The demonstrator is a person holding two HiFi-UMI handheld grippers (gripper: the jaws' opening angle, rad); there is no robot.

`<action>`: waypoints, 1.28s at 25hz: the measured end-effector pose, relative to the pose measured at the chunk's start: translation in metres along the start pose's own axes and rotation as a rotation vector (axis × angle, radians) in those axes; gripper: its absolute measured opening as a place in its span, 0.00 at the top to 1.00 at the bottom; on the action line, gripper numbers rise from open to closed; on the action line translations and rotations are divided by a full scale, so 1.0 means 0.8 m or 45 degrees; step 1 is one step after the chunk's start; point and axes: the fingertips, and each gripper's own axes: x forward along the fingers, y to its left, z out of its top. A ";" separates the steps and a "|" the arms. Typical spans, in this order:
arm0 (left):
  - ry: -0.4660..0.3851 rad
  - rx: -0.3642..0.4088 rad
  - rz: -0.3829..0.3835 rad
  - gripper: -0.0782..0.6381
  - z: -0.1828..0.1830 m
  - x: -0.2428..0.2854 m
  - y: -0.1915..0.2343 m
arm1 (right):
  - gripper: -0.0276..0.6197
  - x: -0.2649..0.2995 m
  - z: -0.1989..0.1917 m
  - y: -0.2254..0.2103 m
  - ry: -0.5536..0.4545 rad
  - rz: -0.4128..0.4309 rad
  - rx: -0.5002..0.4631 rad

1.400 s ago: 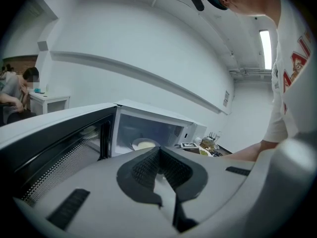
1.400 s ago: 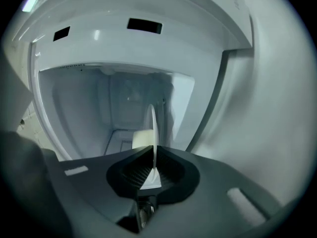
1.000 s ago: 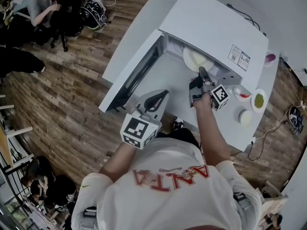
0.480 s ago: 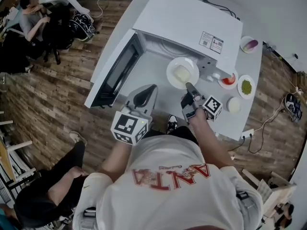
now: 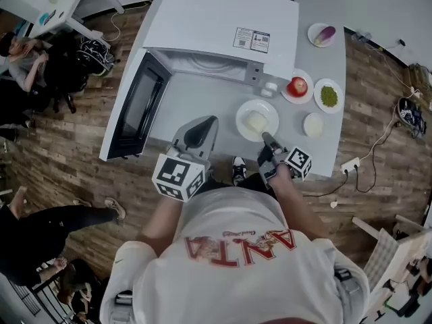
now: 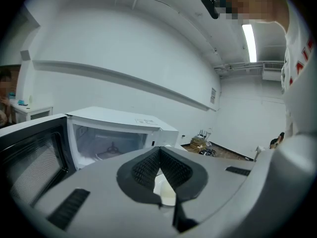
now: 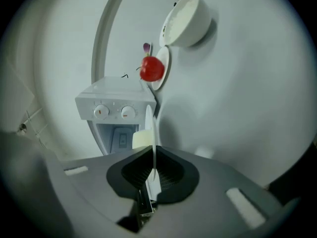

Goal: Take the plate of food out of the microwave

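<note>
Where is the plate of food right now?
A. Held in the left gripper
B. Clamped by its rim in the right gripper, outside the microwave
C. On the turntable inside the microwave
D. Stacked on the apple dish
B: the right gripper is shut on the rim of the plate, which sits out in front of the open microwave.

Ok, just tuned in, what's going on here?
A person works two handheld grippers. The right gripper is clamped on the rim of a round white plate carrying a pale yellow block of food. The plate is out of the white microwave, whose door stands open, and over the white table in front; whether it rests there is unclear. The left gripper is shut and empty, nearby.
</note>
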 end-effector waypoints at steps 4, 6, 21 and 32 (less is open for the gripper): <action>0.018 0.018 -0.059 0.88 -0.001 0.017 -0.029 | 0.94 -0.021 0.030 -0.026 -0.076 -0.043 0.013; 0.020 0.022 -0.080 0.88 -0.001 0.022 -0.040 | 0.94 -0.025 0.041 -0.033 -0.098 -0.056 0.006; 0.040 0.014 -0.078 0.88 -0.012 0.031 -0.056 | 0.83 -0.023 0.052 -0.044 0.033 -0.230 -0.295; -0.006 -0.016 -0.053 0.88 -0.003 0.020 -0.048 | 0.64 -0.023 0.026 -0.060 0.545 -0.556 -1.089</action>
